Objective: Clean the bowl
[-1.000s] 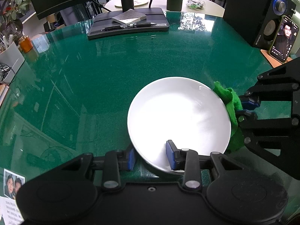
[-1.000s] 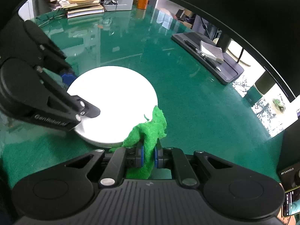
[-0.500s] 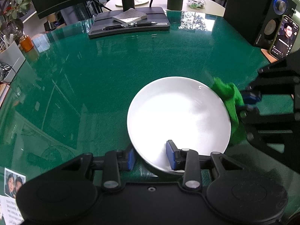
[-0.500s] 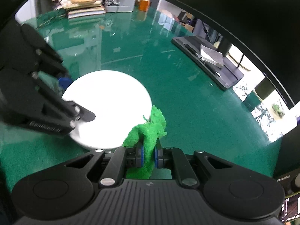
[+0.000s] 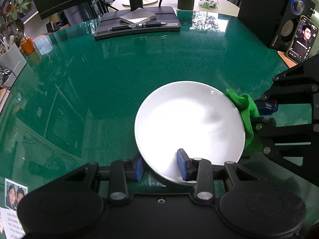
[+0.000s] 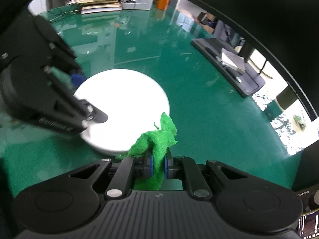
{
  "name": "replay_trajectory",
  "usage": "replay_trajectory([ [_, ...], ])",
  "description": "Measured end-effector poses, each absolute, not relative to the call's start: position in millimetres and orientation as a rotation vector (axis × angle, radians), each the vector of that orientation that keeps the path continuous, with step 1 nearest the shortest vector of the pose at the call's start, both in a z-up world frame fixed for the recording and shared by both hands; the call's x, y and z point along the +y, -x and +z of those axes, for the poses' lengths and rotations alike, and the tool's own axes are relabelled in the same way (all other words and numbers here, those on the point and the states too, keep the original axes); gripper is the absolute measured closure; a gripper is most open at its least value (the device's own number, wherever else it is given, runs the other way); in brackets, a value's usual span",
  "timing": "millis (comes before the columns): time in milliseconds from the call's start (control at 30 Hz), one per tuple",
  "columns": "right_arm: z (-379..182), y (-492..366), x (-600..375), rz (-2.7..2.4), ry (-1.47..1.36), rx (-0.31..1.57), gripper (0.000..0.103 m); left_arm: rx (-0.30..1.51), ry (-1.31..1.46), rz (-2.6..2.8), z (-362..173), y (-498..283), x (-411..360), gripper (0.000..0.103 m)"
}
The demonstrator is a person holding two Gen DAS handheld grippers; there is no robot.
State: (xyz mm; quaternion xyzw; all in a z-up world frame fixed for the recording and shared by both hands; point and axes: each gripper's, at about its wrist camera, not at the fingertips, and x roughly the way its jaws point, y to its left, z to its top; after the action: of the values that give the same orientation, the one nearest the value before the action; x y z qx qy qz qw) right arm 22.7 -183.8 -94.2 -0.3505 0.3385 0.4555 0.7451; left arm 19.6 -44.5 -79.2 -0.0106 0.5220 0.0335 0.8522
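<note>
While the left tool [image 5: 160, 168] straddles the near rim of the white bowl [image 5: 189, 119], one blue pad inside the dish and the other outside and below the rim, it looks clamped on that edge, steadying the bowl on the green bench [image 5: 119, 75]. The right tool [image 6: 158, 168] is clenched on a green cloth [image 6: 157, 139], whose bunched free end sticks up and forward from between the pads. In the left wrist view that cloth [image 5: 246, 109] lies against the bowl's right-hand rim, just touching or just beside it; I cannot tell which. The bowl [image 6: 123, 107] sits near the middle of the bench, its inside looking bare and bright, though glare hides any residue. The step in hand reads as the start of a wipe: bowl pinned, cloth brought to the edge but not yet inside. The next move calls for carrying the cloth over the rim and sweeping it round the inner surface with light downward pressure, while the left tool holds firm so the bowl neither slides nor tips. Farther out stand a dark keyboard case [image 5: 137, 26] with a pen, a speaker [image 5: 287, 16] and a propped phone [image 5: 302, 39], all well apart from the work.
</note>
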Motion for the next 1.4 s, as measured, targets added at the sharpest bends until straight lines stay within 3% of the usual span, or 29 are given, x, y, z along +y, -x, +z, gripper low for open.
replay_trajectory([
  [1400,-93.3,-43.5,-170.5,0.975,0.698,0.719,0.093,1.112,0.048,0.08,-79.1,-18.3,-39.7,0.065],
])
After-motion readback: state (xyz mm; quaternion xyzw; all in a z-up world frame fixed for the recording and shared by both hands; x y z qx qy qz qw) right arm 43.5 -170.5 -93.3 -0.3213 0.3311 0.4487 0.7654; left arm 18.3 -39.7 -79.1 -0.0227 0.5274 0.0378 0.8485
